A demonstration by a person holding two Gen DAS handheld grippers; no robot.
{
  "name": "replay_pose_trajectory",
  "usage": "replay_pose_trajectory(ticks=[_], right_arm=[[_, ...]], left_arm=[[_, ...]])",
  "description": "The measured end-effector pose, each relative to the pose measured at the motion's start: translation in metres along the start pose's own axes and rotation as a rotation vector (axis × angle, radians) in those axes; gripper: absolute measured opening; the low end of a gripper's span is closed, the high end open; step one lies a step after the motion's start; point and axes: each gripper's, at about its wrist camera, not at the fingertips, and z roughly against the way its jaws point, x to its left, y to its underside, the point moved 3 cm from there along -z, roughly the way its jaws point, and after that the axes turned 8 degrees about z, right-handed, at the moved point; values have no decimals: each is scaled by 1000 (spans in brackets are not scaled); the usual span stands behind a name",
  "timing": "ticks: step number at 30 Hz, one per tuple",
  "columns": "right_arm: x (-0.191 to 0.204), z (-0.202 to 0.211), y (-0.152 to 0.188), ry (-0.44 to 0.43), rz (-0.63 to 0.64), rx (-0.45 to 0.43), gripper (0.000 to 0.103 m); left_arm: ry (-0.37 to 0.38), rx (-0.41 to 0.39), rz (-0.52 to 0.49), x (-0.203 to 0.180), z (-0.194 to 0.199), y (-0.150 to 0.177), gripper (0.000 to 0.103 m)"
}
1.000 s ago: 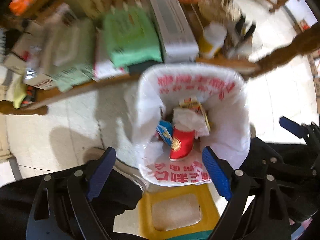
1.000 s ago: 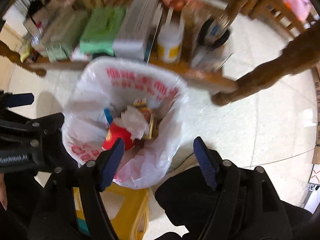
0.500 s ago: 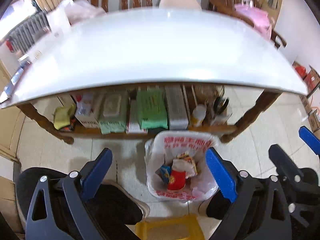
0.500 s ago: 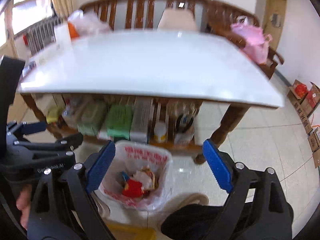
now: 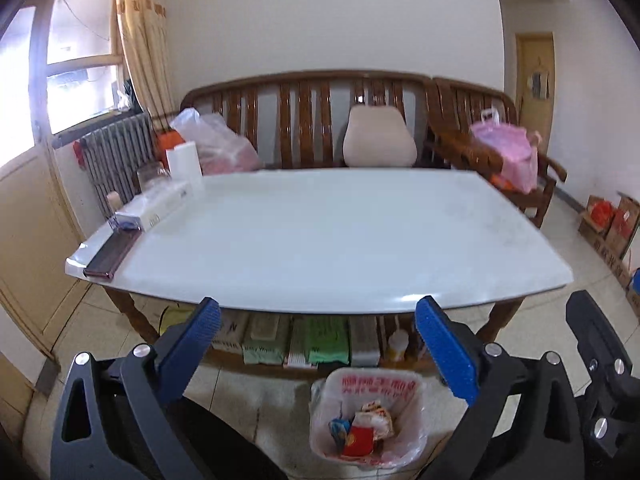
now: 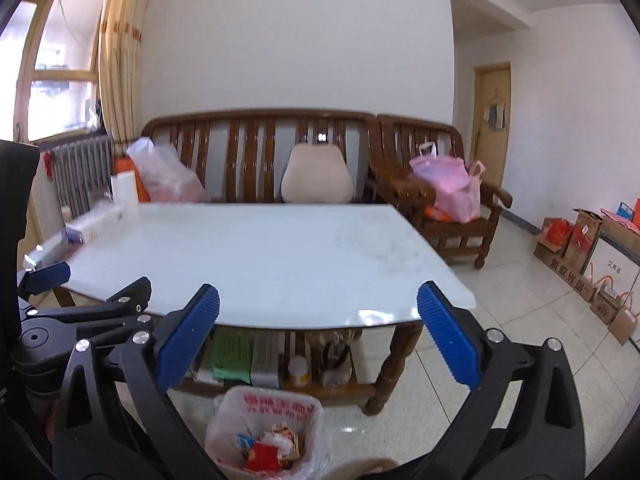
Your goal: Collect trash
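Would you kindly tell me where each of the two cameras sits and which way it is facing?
Left wrist: on the left gripper, jaws open, facing the white table and wooden bench; the right gripper shows at right.
Right wrist: on the right gripper, jaws open, facing the same way from farther right; the left gripper shows at left.
Shared: table, bench, and the lined trash bin on the floor below.

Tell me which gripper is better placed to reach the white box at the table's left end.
Left, likely: both are open, but the left gripper sits between the right gripper and the white box.
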Motion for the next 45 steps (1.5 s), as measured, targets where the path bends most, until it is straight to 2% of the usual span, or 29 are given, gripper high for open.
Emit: replay_pose_trajectory(ticks=[6, 14, 45], right_arm=[[-2, 20, -16, 15, -7, -51, 97], [-3, 26, -21, 12, -21, -55, 97], [2, 14, -23, 1, -27, -19, 97]], left_arm=[[-6, -84, 28, 3, 25, -15, 96], [-58, -124, 45, 6, 41, -21, 96], [-73, -66, 43, 8, 26, -20, 96]])
